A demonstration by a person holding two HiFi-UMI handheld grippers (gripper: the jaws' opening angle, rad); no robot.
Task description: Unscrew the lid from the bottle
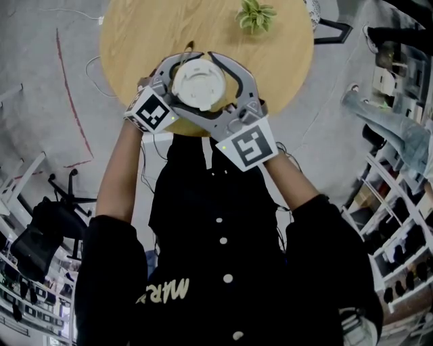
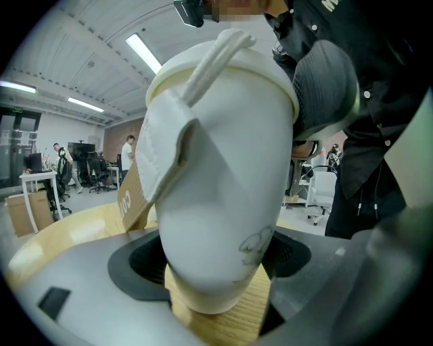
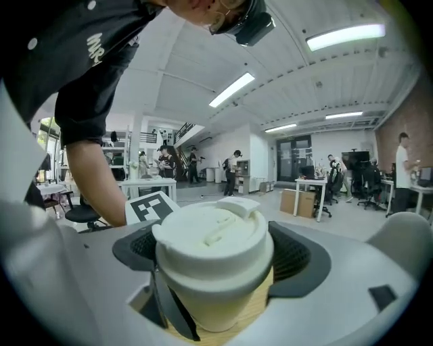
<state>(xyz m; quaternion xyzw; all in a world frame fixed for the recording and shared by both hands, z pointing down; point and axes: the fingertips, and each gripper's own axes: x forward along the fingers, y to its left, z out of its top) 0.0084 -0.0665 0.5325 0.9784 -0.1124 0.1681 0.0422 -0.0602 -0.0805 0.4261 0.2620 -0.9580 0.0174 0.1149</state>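
A white bottle [image 2: 223, 203] with a white lid [image 1: 197, 84] stands upright on the round wooden table [image 1: 135, 40], near its front edge. My left gripper [image 2: 216, 270] is shut low on the bottle's body, its dark pads [image 2: 139, 260] against both sides. My right gripper [image 3: 215, 267] sits higher, with the lid [image 3: 213, 233] filling the space between its pads [image 3: 298, 260], which touch the lid's rim. In the head view both grippers [image 1: 196, 88] ring the lid from the person's side. A white strap and a brown sleeve [image 2: 132, 196] hang on the bottle's far side.
A small green plant [image 1: 256, 15] stands at the table's far edge. Cables run over the grey floor left of the table. A black chair [image 1: 47, 216] and shelves [image 1: 399, 230] stand at the sides. Desks and people are far off in the room.
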